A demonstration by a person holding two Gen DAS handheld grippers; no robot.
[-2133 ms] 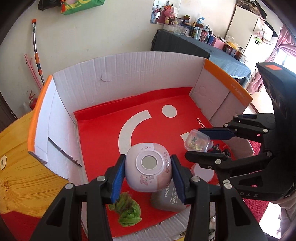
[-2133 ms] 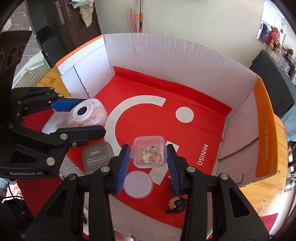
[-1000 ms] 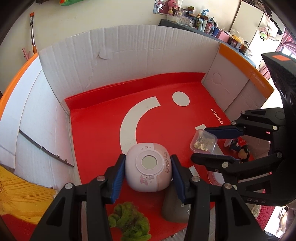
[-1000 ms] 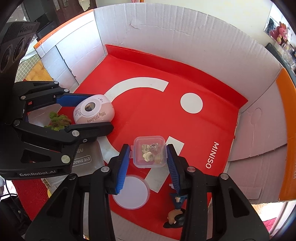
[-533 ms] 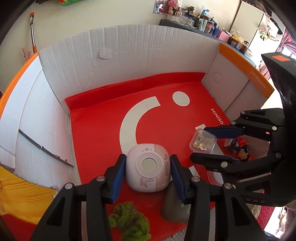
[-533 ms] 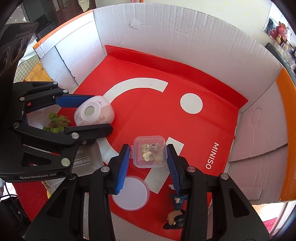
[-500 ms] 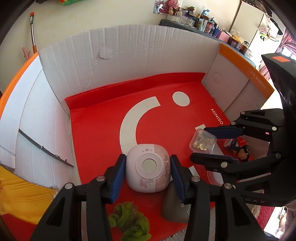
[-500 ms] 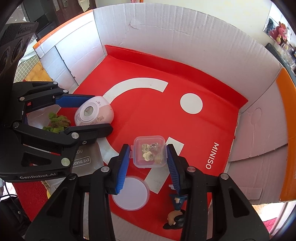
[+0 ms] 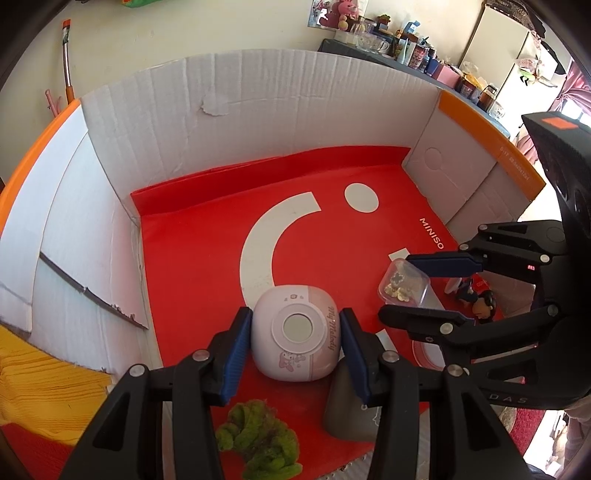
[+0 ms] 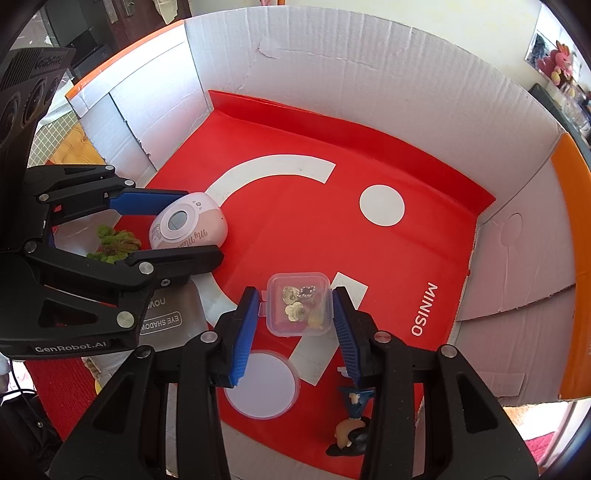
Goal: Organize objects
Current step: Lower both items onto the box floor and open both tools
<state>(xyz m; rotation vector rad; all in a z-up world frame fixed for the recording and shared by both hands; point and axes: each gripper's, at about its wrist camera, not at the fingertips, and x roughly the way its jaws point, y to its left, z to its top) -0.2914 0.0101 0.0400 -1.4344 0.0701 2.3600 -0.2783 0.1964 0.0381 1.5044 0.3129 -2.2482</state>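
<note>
A rounded pink-and-white My Melody case with a round window lies on the red Miniso liner at about 6 o'clock, the left gripper parted, its blue pads just beside it. At 3 o'clock the right gripper, also spread, flanks a clear trinket box. White cardboard walls ring the floor; cluttered shelves stand beyond.

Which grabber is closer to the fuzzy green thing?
Left. The left gripper is just above the fuzzy green thing, around the pink case. The right gripper is farther off, around the clear box.
</note>
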